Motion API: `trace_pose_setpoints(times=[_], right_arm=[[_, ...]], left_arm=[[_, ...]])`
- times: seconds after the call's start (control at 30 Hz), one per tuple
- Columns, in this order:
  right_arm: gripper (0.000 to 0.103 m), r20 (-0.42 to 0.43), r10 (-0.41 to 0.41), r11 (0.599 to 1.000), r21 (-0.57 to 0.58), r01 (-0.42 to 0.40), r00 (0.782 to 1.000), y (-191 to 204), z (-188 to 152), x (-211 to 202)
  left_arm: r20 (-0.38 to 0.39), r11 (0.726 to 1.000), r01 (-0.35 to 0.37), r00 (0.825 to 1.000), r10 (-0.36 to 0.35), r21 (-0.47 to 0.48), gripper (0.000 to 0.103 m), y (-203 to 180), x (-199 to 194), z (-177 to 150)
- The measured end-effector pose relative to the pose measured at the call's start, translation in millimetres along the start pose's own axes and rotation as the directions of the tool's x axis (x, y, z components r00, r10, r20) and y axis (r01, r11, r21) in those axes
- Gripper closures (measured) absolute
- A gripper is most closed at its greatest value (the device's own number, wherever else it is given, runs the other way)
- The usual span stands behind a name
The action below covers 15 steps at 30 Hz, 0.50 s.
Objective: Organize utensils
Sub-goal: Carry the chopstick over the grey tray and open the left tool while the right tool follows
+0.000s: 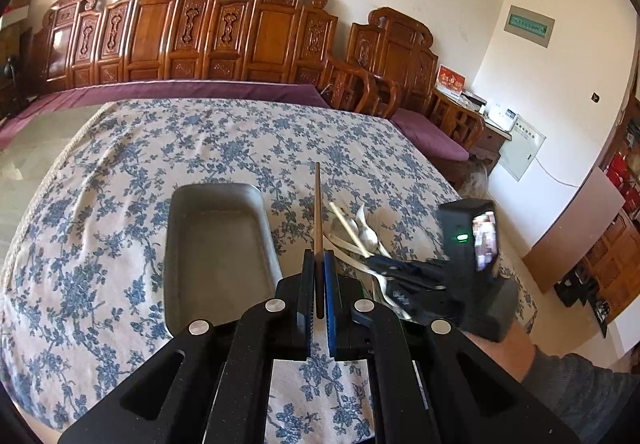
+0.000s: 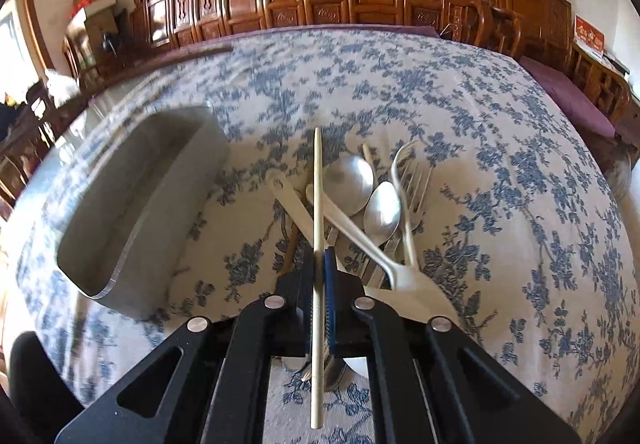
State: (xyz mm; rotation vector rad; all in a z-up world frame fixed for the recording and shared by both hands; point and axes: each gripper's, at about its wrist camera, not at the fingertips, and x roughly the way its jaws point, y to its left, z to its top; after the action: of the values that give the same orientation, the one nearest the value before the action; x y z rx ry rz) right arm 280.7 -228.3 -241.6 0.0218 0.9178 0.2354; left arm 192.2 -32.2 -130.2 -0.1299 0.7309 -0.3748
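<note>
You're pinching a dark chopstick (image 1: 318, 212) w/ the left gripper (image 1: 319, 264) and a pale chopstick (image 2: 317, 220) w/ the right gripper (image 2: 320, 268), over the utensil pile (image 2: 376, 212). Next: I'd say both need carrying left into the empty grey tray (image 1: 178, 244).

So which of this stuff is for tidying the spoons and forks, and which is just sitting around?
For the job:
- grey tray, nothing in it yet
- brown chopstick in the left gripper
- pale chopstick in the right gripper
- pile of metal spoons, forks and white plastic cutlery

Just there:
- flowered tablecloth
- carved wooden bench
- purple cushion
</note>
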Motion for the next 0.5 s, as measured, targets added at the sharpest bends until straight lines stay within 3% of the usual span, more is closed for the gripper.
trace_pose_setpoints(times=[0.3, 0.5], right_arm=[[0.097, 0.056, 0.039, 0.999, 0.02, -0.04, 0.998, -6.5, 16.0, -32.4], [0.097, 0.066, 0.065, 0.998, 0.001, -0.065, 0.996, 4.4, 21.6, -39.9]], left_arm=[[0.021, 0.998, -0.066, 0.998, 0.066, -0.01, 0.1, 25.4, -13.8, 9.3], [-0.039, 0.992, -0.124, 0.992, 0.124, -0.02, 0.1, 49.7, -9.6, -5.4]])
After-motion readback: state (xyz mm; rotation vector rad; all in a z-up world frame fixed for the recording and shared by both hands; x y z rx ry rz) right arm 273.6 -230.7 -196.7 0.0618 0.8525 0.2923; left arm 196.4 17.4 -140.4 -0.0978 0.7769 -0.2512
